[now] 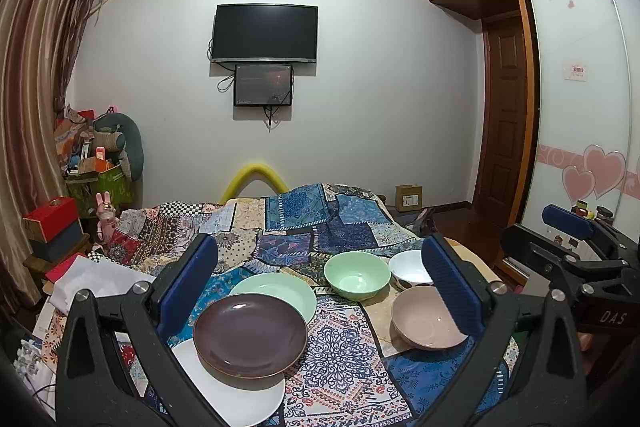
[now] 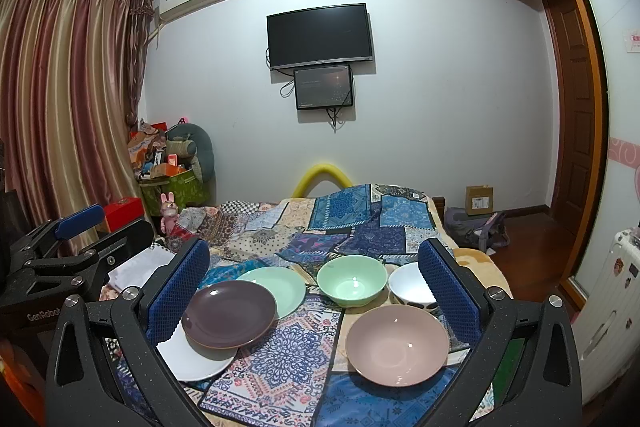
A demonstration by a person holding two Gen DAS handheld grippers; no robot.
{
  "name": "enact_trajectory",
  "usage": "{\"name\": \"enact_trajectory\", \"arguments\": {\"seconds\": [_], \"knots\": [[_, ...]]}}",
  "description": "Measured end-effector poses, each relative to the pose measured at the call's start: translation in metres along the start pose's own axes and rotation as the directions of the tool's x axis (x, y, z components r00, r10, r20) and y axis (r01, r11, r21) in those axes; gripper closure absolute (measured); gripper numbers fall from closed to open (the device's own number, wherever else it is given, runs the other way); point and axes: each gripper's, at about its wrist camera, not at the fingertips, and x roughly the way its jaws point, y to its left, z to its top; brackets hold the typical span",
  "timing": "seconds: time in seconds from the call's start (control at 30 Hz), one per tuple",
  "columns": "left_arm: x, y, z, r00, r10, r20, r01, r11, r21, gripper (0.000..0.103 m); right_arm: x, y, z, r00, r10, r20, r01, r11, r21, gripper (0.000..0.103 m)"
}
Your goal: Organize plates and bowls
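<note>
Glossy glazed brown plate on patterned cloth bedspread.

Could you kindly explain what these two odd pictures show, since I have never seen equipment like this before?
There is no robot here: a person carries a handheld two-finger gripper in each hand, each with a wide-angle camera looking along its fingers. One picture comes from the left gripper, the other from the right gripper. Both are open and hold nothing. On the patchwork cloth lie a brown plate overlapping a white plate and a green plate, plus a green bowl, a white bowl and a pink bowl.
</note>
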Motion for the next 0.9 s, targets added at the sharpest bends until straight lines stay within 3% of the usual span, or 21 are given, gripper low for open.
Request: {"name": "enact_trajectory", "arguments": {"seconds": [0.9], "knots": [[0.0082, 0.0043, -0.0020, 1.000, -0.007, -0.015, 0.006, 1.000, -0.016, 0.000, 0.0029, 0.0017, -0.0005, 1.000, -0.004, -0.005, 0.004, 1.000, 0.002, 0.000]]}}
